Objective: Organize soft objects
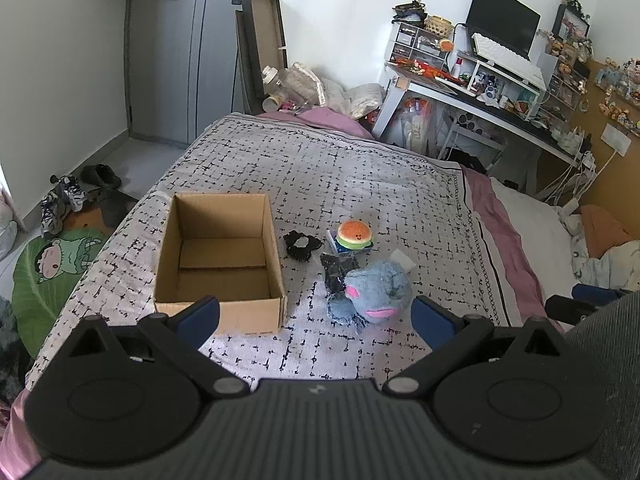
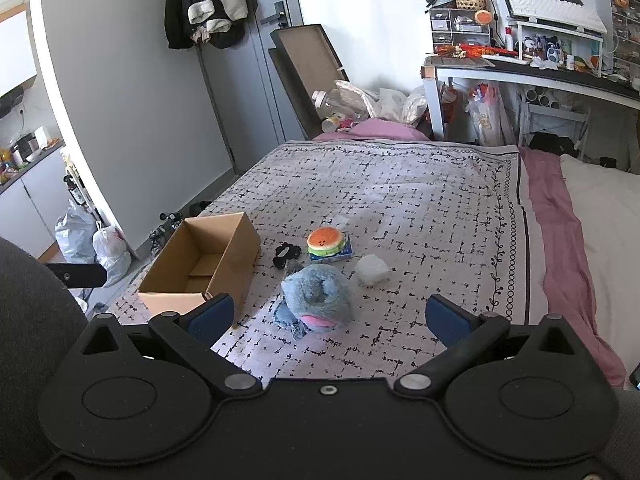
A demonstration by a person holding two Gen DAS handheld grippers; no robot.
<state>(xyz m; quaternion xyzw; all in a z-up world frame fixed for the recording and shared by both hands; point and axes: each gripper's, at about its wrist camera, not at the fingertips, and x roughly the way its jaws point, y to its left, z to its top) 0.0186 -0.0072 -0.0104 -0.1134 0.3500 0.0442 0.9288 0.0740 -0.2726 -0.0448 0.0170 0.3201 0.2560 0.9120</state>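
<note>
Closest in, the left hand-held gripper hangs over the bed with its blue pads spread wide and nothing between them; the right hand-held gripper is likewise released and empty.

Just ahead of both, between the spread fingers, a fluffy blue plush toy with pink patches lies on the bedspread, apart from either pad. From the right wrist view the same blue plush toy sits slightly left of centre.

Just beyond it lies a dark crinkled packet, touching the plush. Farther out, a burger-shaped plush rests on a small flat blue box. Left of the burger is a black scrunchie. To the right of the blue plush, seen from the right hand-held gripper, lies a white soft lump, near but not touching it.

Ahead and left of the left hand-held gripper stands an open cardboard box, upright, its near wall just past the left finger.

Beyond the bed's far right corner stands a cluttered bench carrying a monitor and a white keyboard. A grey door is far ahead on the left.
</note>
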